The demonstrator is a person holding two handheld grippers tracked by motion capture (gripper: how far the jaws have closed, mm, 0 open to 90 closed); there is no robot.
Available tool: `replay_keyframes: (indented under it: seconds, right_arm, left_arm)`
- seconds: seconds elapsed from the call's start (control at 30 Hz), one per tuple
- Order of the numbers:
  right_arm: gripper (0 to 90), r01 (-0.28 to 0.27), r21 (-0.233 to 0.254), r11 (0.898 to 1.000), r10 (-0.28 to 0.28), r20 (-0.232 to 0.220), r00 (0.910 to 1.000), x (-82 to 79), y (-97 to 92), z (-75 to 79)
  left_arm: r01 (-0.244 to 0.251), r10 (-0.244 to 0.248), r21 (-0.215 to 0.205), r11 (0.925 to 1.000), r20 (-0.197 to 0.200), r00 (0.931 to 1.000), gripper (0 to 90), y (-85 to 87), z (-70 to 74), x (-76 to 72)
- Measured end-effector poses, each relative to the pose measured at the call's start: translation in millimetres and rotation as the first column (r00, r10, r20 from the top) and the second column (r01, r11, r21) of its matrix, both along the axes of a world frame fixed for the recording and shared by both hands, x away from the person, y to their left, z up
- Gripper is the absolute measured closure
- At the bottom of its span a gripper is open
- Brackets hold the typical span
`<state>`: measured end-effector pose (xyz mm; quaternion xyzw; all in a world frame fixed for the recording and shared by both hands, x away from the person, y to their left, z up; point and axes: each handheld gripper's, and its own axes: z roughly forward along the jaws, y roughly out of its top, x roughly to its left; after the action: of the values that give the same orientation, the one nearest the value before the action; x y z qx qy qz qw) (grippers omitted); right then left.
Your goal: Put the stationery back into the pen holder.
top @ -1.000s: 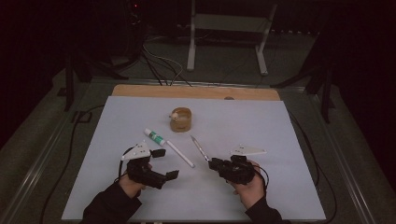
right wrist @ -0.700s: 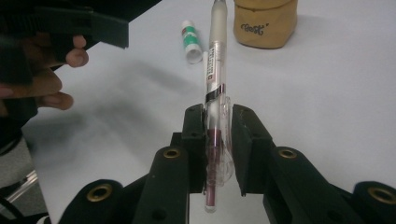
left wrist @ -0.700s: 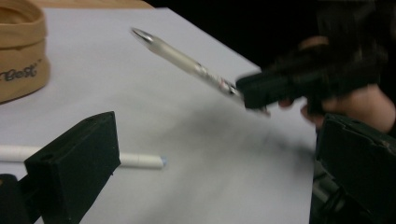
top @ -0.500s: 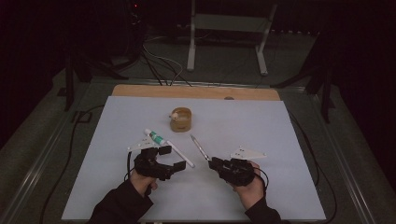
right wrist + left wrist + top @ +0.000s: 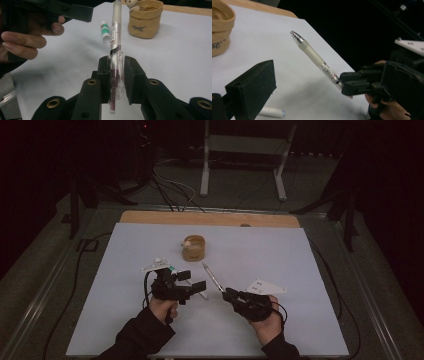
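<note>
Right gripper: it's clamping the clip end of the pen, jaws pinched tight on the barrel, tip pointing away toward the pouch.
Pen: it's hanging in the air above the white bench, angled up and out from the right gripper toward the left one.
Left gripper: it's hovering just beside the pen with jaws spread wide, nothing between them.
Step in hand: looks like a handover or a two-handed job on the pen, I'd say.
Doing it well: the left gripper should be lining its jaws square across the frosted grip section, closing only once the barrel is sitting centred.
Watch out: the barrel is smooth and round, so a skewed pinch could be twisting it out.
Also there: a tan pouch and a small white tube are lying on the bench beyond.
</note>
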<state>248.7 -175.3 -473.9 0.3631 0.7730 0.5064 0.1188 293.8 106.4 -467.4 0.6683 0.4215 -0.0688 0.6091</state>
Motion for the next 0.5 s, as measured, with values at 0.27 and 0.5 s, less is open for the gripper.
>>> replay_keyframes:
  seconds: [0.27,0.5]
  right_arm:
    - [75.8,0.009,-0.01,1.0,-0.009,0.025,0.9997,-1.4,0.0,2.2]
    - [75.8,0.024,-0.023,0.999,-0.023,0.039,0.999,-1.3,-1.0,2.3]
  left_arm:
    - [-0.017,0.017,-0.011,0.9998,-0.047,0.9987,0.3,-13.5,3.2,4.5]
    - [-0.038,0.037,-0.018,0.9991,-0.089,0.9953,0.3,-22.6,6.0,8.5]
